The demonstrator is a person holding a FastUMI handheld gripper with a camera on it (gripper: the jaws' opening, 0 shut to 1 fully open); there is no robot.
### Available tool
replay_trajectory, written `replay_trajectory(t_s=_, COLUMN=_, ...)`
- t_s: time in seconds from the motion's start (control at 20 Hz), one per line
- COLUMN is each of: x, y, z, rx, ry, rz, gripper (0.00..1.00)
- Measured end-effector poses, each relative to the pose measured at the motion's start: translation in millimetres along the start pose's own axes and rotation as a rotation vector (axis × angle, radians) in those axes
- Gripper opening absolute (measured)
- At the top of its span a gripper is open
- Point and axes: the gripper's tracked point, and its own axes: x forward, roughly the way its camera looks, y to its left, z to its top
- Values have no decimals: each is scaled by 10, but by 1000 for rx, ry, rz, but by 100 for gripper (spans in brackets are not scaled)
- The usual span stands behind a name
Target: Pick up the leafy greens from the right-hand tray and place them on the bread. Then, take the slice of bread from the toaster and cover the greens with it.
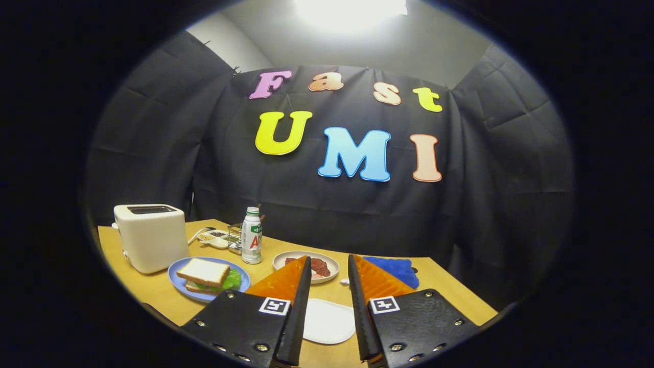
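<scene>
The table point(153, 294) is a warm yellow-brown wood colour. At the left of the frame sits a cream-white toaster point(150, 243). Lower left, a light blue plate point(180, 284) holds white bread point(203, 272) with tan crust, and bright green leafy greens point(232, 279) peek out. In the middle stands a white bottle point(251, 236) with a green cap and green and red marks. A white plate point(327, 263) holds dark red bits. A blue cloth point(393, 268) lies right of middle. At the bottom middle lies a plain white tray point(328, 321).
</scene>
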Motion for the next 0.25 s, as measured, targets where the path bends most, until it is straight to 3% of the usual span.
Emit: replay_trajectory(t_s=0.25, x=-166, y=-371, z=-281, rx=-8, ry=22, rz=57, gripper=43)
